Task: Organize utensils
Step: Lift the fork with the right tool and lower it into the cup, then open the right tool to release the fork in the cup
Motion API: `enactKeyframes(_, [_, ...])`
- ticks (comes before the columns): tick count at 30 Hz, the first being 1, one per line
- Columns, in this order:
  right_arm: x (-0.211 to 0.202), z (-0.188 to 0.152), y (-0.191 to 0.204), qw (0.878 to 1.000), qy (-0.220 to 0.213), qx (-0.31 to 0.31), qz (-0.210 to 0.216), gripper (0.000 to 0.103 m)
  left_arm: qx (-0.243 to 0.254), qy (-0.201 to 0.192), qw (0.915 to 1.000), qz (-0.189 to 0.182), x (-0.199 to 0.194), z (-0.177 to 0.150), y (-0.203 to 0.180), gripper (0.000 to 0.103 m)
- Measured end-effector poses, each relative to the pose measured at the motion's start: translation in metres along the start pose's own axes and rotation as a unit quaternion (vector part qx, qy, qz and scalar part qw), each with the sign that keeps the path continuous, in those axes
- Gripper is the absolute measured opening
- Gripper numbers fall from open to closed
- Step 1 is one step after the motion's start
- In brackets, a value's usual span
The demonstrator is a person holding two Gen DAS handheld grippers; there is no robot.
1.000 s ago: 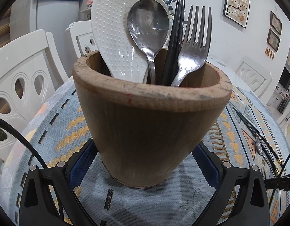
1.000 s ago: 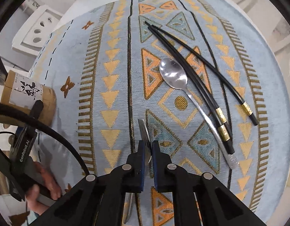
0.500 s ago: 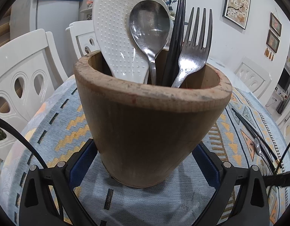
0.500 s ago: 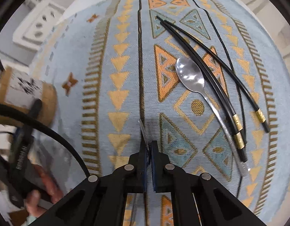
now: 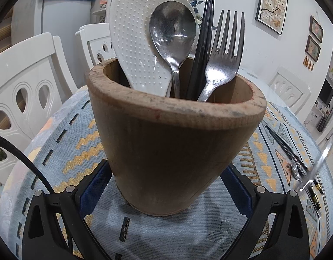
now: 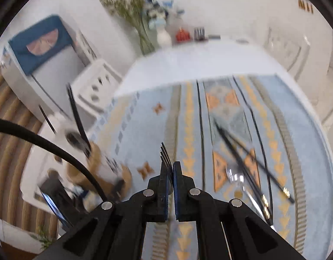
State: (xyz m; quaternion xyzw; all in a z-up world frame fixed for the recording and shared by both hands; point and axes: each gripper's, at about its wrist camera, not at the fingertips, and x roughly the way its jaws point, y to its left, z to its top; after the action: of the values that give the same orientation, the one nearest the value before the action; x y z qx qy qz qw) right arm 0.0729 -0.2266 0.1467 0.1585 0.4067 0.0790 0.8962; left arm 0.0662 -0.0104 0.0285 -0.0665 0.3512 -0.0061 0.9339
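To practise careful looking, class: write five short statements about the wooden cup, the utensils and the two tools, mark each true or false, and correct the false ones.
1. The wooden cup stands between the left tool's fingers. True.
2. The cup holds only chopsticks. False: it holds a white rice paddle, a spoon, dark chopsticks and a fork.
3. The right tool is shut on a fork, tines pointing away from the camera. True.
4. No utensils remain on the patterned cloth. False: a spoon and black chopsticks lie there.
5. The cup lies tipped on its side. False: it stands upright.
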Motion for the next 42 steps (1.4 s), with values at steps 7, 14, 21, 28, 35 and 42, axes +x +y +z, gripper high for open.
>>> enactKeyframes(7, [-0.032,0.051,0.026,0.996,-0.07,0.03,0.055,0.004,-0.001,-0.004,1.0,-0.001,-0.003,0.0,0.0,0.099])
enactKeyframes(14, [-0.041,0.077,0.071,0.991,-0.097,0.002,0.096,0.004,0.001,-0.007,1.0,0.0,-0.004,-0.001,-0.002,0.099])
enactKeyframes(21, [-0.02,0.073,0.112,0.99,-0.086,-0.048,0.099,0.004,0.003,-0.011,0.9999,0.001,-0.008,-0.002,-0.005,0.099])
enactKeyframes(28, [0.005,0.059,0.135,0.99,-0.06,-0.106,0.068,0.004,0.003,-0.013,0.9999,0.001,-0.009,-0.003,-0.006,0.099])
enactKeyframes(35, [0.017,0.049,0.141,0.989,-0.04,-0.139,0.045,0.005,0.003,-0.013,0.9999,0.001,-0.009,-0.003,-0.007,0.099])
enactKeyframes(42, [0.028,0.048,0.139,0.99,0.016,-0.123,0.064,0.013,0.003,-0.013,0.9999,0.001,-0.009,-0.004,-0.006,0.099])
